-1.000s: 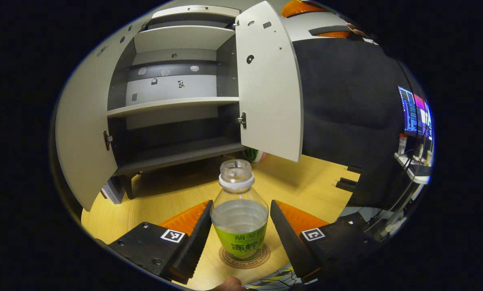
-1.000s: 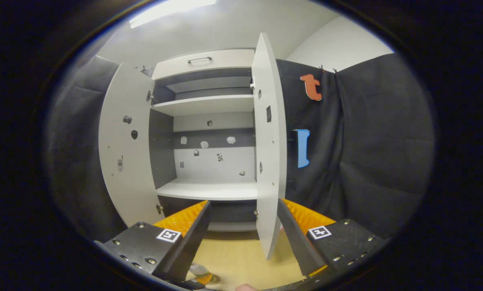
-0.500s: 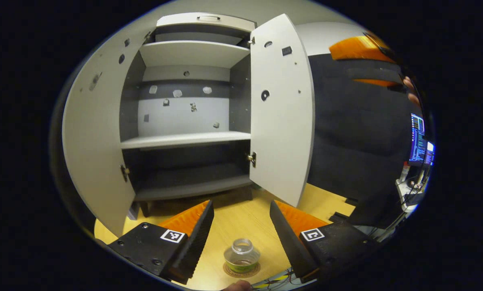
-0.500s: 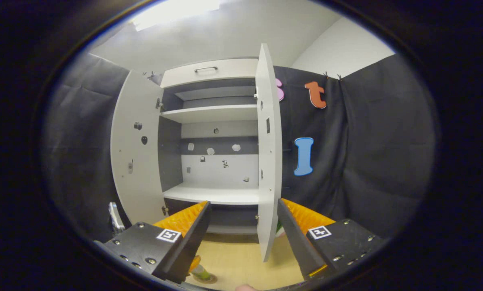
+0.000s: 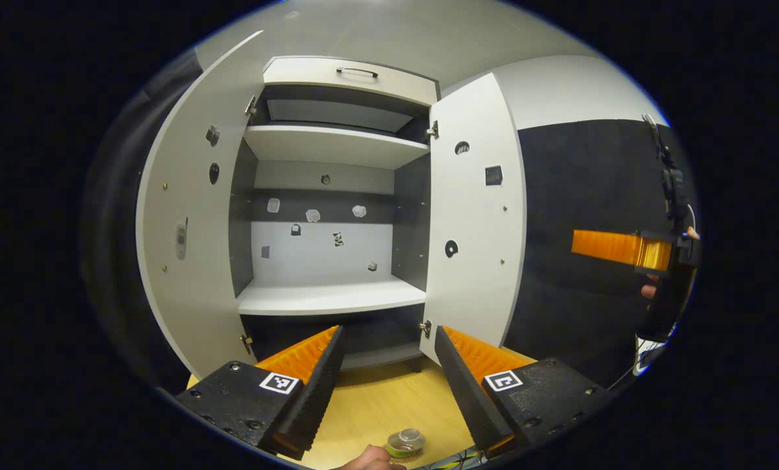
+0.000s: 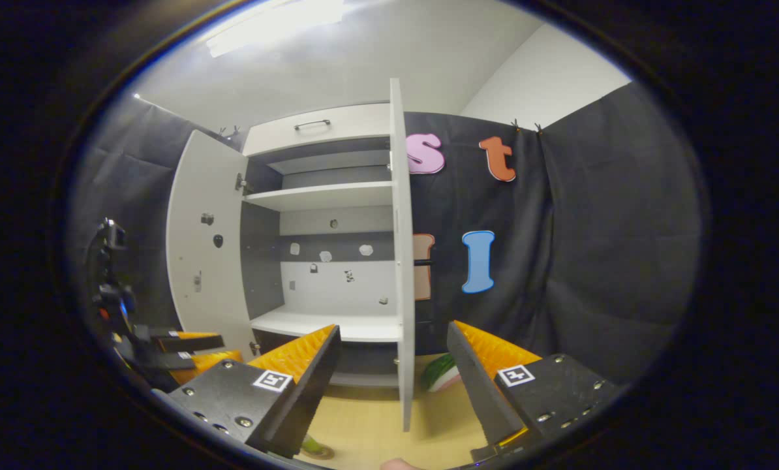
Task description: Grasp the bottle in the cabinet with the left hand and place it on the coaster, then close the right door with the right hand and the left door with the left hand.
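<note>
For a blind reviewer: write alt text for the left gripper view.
The left gripper is open and holds nothing, facing a cabinet with both doors open. The bottle stands on the table at the bottom edge, below the fingers. The right gripper shows far right.

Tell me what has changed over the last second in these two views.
The left gripper has lifted up and back from the bottle, which it had already let go and which stands low in its view. The right gripper shifted until the right door shows edge-on. Unchanged: both doors open, both grippers open, shelves bare.
</note>
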Tool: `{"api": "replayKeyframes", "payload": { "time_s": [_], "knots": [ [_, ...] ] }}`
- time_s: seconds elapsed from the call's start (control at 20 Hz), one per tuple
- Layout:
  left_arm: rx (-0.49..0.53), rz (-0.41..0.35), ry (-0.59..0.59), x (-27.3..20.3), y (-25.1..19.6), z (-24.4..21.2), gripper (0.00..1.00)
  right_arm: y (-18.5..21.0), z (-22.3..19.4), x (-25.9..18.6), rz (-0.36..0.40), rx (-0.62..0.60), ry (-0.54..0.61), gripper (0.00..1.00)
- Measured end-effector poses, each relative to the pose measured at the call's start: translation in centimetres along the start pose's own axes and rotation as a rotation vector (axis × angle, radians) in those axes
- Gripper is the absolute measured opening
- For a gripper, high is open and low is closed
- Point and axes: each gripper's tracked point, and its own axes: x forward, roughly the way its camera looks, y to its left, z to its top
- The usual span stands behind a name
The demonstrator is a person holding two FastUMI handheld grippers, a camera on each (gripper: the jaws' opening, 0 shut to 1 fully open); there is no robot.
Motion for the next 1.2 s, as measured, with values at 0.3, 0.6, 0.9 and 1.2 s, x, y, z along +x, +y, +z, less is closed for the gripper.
{"api": "replayKeyframes", "payload": {
  "time_s": [0.3, 0.6, 0.9, 1.2],
  "knots": [
    [0.053, 0.127, -0.032, -3.3, 4.6, 3.8, 0.88, -7.3, 1.7, 1.5, -0.048, -0.043, -0.046, 0.99],
    [0.025, 0.23, -0.053, -7.1, 8.2, 4.9, 0.88, -13.0, 1.4, 5.1, -0.135, -0.011, -0.042, 0.99],
    [0.044, 0.347, -0.112, -10.2, 12.3, 6.4, 0.95, -15.1, -0.6, 11.8, -0.125, -0.014, 0.024, 0.99],
    [0.004, 0.4, -0.079, -11.5, 15.4, 4.7, 0.96, -14.5, -0.5, 15.3, -0.165, 0.046, 0.027, 0.98]
  ]
}}
